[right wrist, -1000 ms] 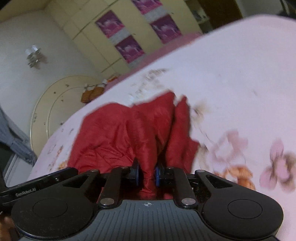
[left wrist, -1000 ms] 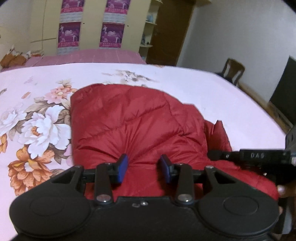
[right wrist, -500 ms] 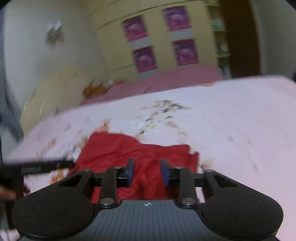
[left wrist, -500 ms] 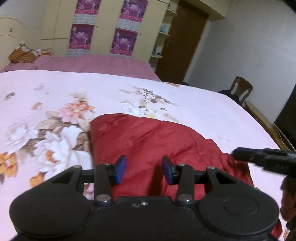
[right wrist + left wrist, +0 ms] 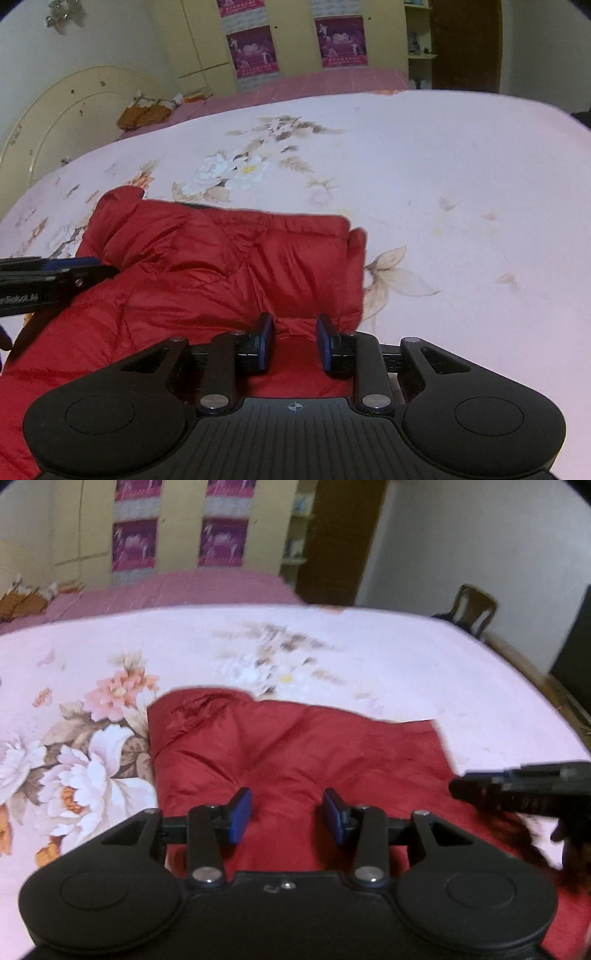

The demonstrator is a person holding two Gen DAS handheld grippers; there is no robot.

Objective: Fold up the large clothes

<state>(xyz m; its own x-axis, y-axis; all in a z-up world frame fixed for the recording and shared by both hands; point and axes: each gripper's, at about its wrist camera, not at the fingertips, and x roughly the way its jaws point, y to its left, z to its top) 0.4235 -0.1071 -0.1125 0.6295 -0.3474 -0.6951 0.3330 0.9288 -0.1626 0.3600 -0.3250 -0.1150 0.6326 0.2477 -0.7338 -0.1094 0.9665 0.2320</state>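
A red quilted puffer jacket (image 5: pixel 295 746) lies folded into a rough block on the pink floral bed sheet (image 5: pixel 369 657); it also shows in the right wrist view (image 5: pixel 229 266). My left gripper (image 5: pixel 288 814) is open and empty, held just above the jacket's near part. My right gripper (image 5: pixel 293 341) is open and empty above the jacket's near right corner. The right gripper's body (image 5: pixel 524 786) shows at the right edge of the left wrist view. The left gripper's body (image 5: pixel 48 280) shows at the left edge of the right wrist view.
A darker pink blanket (image 5: pixel 166 590) covers the far part of the bed. Yellow wardrobe doors with purple posters (image 5: pixel 255 48) stand behind. A wooden chair (image 5: pixel 476 607) and a dark panel stand right of the bed. A curved headboard (image 5: pixel 66 114) is at the left.
My right gripper has let go of the red jacket fold it pinched and now stands open. Both grippers have drawn back over the jacket's near edge. The jacket has settled flat.
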